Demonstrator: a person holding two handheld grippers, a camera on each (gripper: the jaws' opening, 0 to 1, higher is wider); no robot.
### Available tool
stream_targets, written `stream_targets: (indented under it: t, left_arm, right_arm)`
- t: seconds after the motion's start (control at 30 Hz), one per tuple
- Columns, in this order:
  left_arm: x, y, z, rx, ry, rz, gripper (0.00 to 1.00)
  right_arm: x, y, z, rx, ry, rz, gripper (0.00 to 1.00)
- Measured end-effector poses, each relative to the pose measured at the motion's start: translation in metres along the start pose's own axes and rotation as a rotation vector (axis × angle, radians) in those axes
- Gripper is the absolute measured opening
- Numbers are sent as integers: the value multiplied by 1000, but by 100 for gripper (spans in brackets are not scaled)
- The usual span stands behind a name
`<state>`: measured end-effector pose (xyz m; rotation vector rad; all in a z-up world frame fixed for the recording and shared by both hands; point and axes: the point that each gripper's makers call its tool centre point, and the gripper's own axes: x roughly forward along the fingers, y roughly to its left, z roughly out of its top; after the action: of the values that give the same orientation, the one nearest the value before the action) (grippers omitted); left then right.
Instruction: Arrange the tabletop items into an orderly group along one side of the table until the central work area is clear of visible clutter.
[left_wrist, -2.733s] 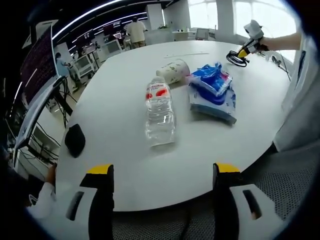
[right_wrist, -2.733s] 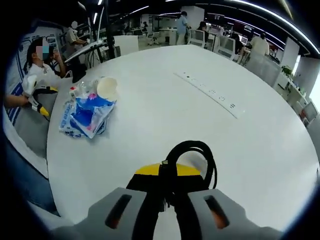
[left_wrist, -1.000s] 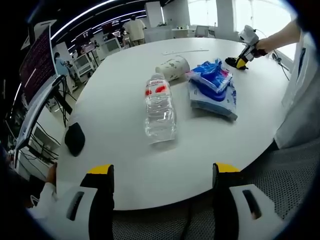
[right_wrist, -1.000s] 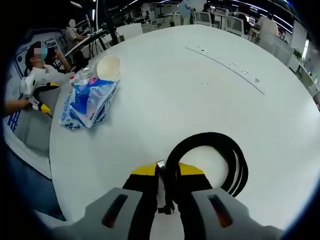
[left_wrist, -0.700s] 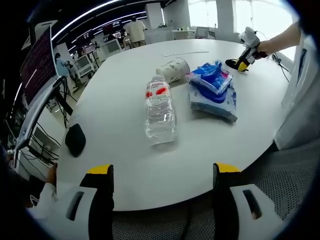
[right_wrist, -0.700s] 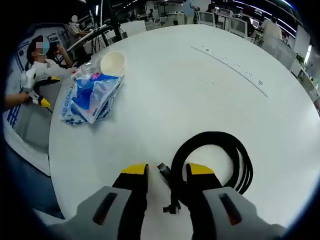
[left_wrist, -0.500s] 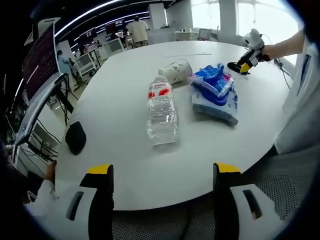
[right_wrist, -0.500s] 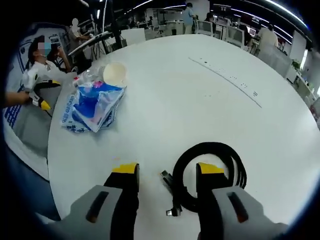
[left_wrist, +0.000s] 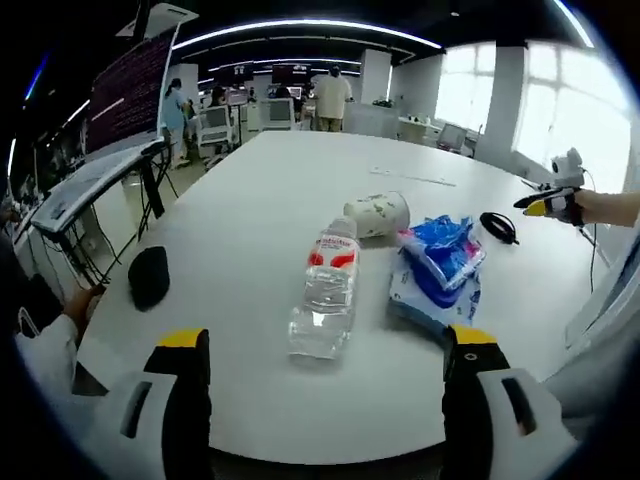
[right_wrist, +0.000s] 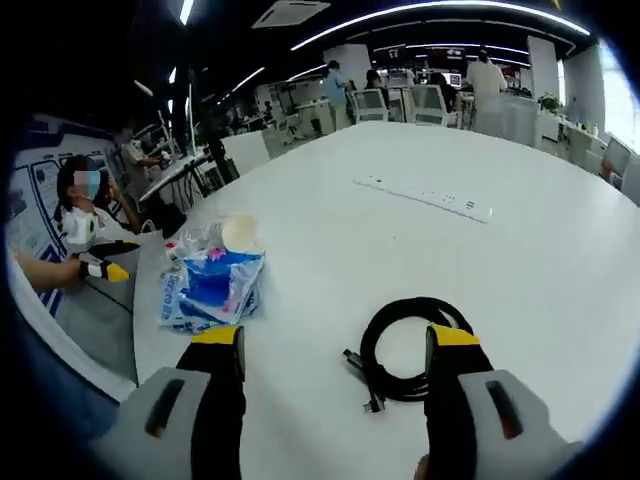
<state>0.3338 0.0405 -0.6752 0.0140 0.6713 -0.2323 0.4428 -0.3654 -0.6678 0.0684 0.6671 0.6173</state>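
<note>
Clear plastic water bottle (left_wrist: 324, 299) lies lengthwise dead ahead of the left gripper (left_wrist: 325, 350), midway between its spread fingers, while the right gripper (right_wrist: 335, 348), fingers equally apart, hangs above the black coiled cable (right_wrist: 410, 350).

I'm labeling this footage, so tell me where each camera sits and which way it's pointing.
Left gripper view: rides the left gripper, jaws open, facing across the table at the bottle, cup and blue bag; right gripper at far right.
Right gripper view: rides the right gripper, jaws open over the cable; left gripper at left.
Shared: table, bag, cup, cable.
</note>
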Motion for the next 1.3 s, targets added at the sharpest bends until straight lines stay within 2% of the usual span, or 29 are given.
stream_targets:
  t: [0.17,0.27,0.3,0.33,0.43,0.53,0.6,0.7,0.83,1.0,1.1,1.3]
  left_arm:
    - [-7,0,22,-93,19,-15,100]
    - [-16,5,54,-131,-51,-28,100]
    - [-17,6,58,-136,-57,-30,100]
    - [-22,12,75,-150,-87,-22,100]
    - [-29,19,105,-160,-158,-17,100]
    - [-30,15,123,-161,-192,-30,100]
    - [-27,10,127,-146,-201,-39,100]
    - [-19,-2,125,-129,-196,-66,100]
    - [2,-25,105,-142,-152,-115,100]
    - [17,-43,86,-161,-122,-135,98]
    - [23,-48,76,-173,-108,-139,96]
    - [30,-50,61,-286,-110,-125,91]
  right_arm:
    - [-11,4,22,61,-63,20,79]
    - [-15,7,43,80,-122,32,83]
    - [-16,8,47,82,-129,33,84]
    - [-18,9,58,86,-155,35,85]
    - [-26,14,84,79,-219,53,86]
    - [-30,17,95,66,-250,57,86]
    - [-30,19,97,64,-263,63,86]
    - [-28,22,91,71,-253,65,84]
    - [-18,30,69,97,-192,79,82]
    - [-7,32,58,106,-155,82,80]
    - [1,35,53,104,-128,88,78]
    - [18,39,40,120,-83,102,72]
